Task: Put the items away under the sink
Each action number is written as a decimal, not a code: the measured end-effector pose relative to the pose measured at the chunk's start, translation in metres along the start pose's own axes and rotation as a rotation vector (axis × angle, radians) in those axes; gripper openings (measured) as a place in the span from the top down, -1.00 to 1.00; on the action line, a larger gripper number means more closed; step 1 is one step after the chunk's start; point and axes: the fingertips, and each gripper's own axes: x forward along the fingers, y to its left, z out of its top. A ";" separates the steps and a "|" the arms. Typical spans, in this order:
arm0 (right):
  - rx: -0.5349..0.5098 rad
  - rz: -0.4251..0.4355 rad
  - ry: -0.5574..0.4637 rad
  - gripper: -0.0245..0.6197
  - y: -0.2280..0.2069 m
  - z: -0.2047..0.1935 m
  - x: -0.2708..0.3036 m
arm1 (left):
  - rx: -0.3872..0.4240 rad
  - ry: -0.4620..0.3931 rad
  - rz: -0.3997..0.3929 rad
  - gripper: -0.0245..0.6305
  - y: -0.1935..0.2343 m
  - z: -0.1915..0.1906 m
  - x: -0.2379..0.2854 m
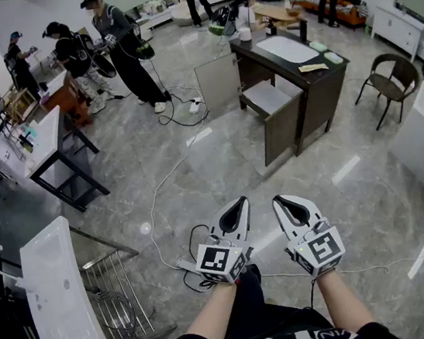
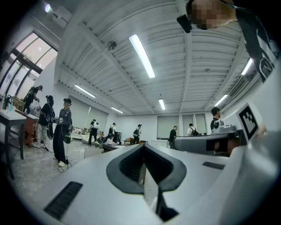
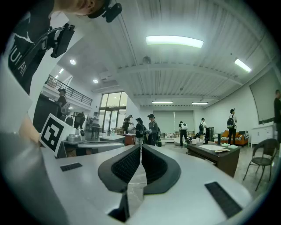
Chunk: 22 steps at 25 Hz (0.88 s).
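- Two grippers show in the head view, side by side and near each other: the left gripper (image 1: 239, 201) and the right gripper (image 1: 282, 200).
- Each carries one marker cube (image 1: 225, 261) at its rear, so there are two cubes.
- Two bare forearms (image 1: 216, 313) reach forward from the bottom edge. They hold both grippers level above the marble floor (image 1: 197, 175), pointing ahead.
- The left gripper is clenched: in its own view the jaws lie together with nothing between them.
- The right gripper is clenched too: its jaw tips meet and nothing is between them.
- One dark sink cabinet (image 1: 318, 91) stands well ahead across the floor, apart from both grippers, with two doors swung open.
- Its top surface has a white basin and a few small items (image 1: 313, 67) beside it, too small to name.
- One white sink (image 1: 56, 288) sits at the lower left, with one wire rack (image 1: 126, 310) beneath it.
- One chair (image 1: 391, 77) stands right of the cabinet.
- At least six people (image 1: 110, 30) are at the far side of the room.
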 end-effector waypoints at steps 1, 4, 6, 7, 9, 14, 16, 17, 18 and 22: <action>0.003 -0.005 0.001 0.80 -0.007 -0.002 0.008 | 0.004 -0.003 -0.007 0.90 0.005 -0.001 0.009; 0.010 -0.009 0.010 0.81 -0.024 -0.014 0.033 | 0.004 -0.004 -0.023 0.90 0.022 -0.009 0.033; 0.017 -0.008 0.023 0.80 -0.034 -0.023 0.057 | -0.007 0.003 -0.022 0.90 0.042 -0.017 0.049; 0.021 -0.009 0.030 0.80 -0.040 -0.027 0.071 | -0.011 0.008 -0.020 0.90 0.054 -0.021 0.059; 0.031 -0.008 0.042 0.80 -0.054 -0.032 0.105 | -0.014 0.021 -0.022 0.90 0.082 -0.025 0.082; 0.060 0.006 0.058 0.80 -0.082 -0.037 0.201 | -0.028 0.047 -0.026 0.90 0.163 -0.027 0.137; 0.063 0.010 0.055 0.80 -0.090 -0.036 0.237 | -0.029 0.049 -0.030 0.90 0.194 -0.025 0.156; 0.066 0.007 0.052 0.80 -0.096 -0.035 0.254 | -0.028 0.048 -0.032 0.90 0.208 -0.025 0.165; 0.069 0.003 0.049 0.80 -0.101 -0.035 0.269 | -0.029 0.045 -0.035 0.90 0.222 -0.024 0.174; 0.085 -0.006 0.045 0.80 -0.110 -0.037 0.321 | -0.042 0.042 -0.037 0.90 0.270 -0.022 0.197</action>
